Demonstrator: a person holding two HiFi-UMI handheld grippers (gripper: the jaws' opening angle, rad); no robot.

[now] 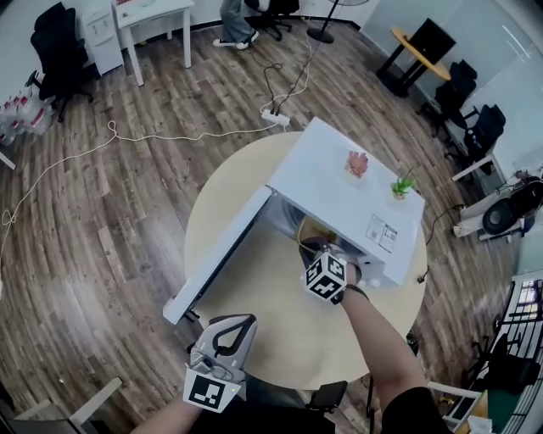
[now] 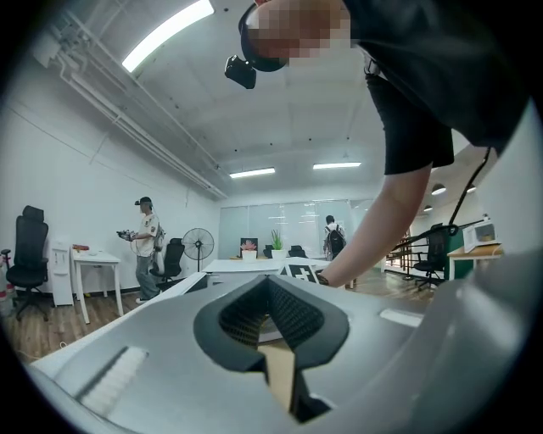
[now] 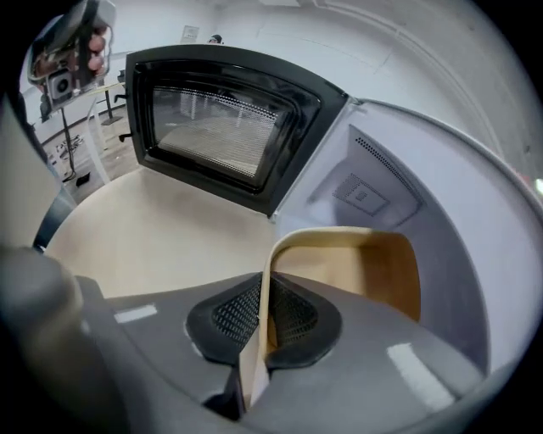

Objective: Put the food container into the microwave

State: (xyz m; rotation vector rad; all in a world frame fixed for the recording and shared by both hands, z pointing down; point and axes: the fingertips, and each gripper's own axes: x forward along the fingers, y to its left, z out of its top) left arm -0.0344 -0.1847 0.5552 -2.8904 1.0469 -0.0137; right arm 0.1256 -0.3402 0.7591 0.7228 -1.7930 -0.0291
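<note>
A white microwave (image 1: 339, 182) stands on the round beige table (image 1: 280, 331) with its door (image 1: 222, 254) swung wide open to the left. My right gripper (image 1: 319, 256) reaches into the opening, shut on the rim of a tan food container (image 3: 365, 271). The container sits within the pale cavity (image 3: 373, 186), and the dark door window (image 3: 225, 127) is at the left. My left gripper (image 1: 233, 326) hovers over the table's near edge, shut and empty, well away from the microwave. In its own view the left gripper (image 2: 271, 318) points level across the room.
Two small potted plants (image 1: 357, 163) (image 1: 402, 185) stand on the microwave's top. A power strip with cables (image 1: 276, 117) lies on the wooden floor behind the table. A white desk (image 1: 153, 17) and office chairs line the room's edges. A person (image 2: 144, 242) stands far off.
</note>
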